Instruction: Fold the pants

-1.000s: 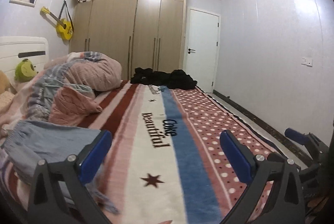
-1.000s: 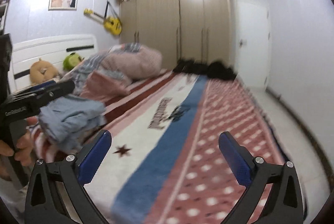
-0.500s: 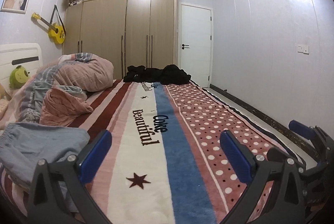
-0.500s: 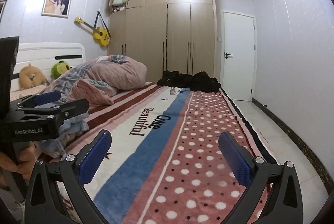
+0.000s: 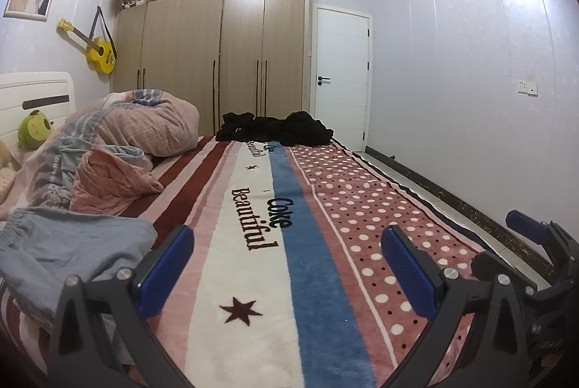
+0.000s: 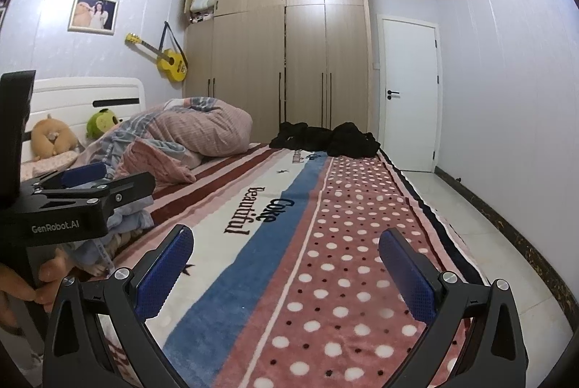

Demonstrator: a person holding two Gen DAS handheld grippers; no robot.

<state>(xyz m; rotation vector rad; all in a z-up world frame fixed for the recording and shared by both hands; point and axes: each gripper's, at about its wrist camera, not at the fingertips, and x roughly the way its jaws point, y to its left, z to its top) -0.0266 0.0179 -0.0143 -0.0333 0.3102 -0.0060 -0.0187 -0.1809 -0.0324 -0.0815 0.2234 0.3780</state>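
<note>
Crumpled blue-grey pants with an elastic waistband lie on the striped blanket, just left of my left gripper's left finger. My left gripper is open above the blanket with nothing between its blue pads. My right gripper is open too, over the blue and dotted stripes. In the right wrist view the left gripper sits at the far left, held by a hand, and it hides most of the pants. The right gripper shows at the right edge of the left wrist view.
A bunched pink and grey duvet and plush toys fill the head of the bed on the left. A pile of black clothes lies at the far end. Wardrobe and door stand behind; tiled floor runs on the right.
Both views have levelled and steadied after a swing. The right gripper has turned right, away from the pants, toward the bed's middle. Both grippers stay open; the pants have not moved.
</note>
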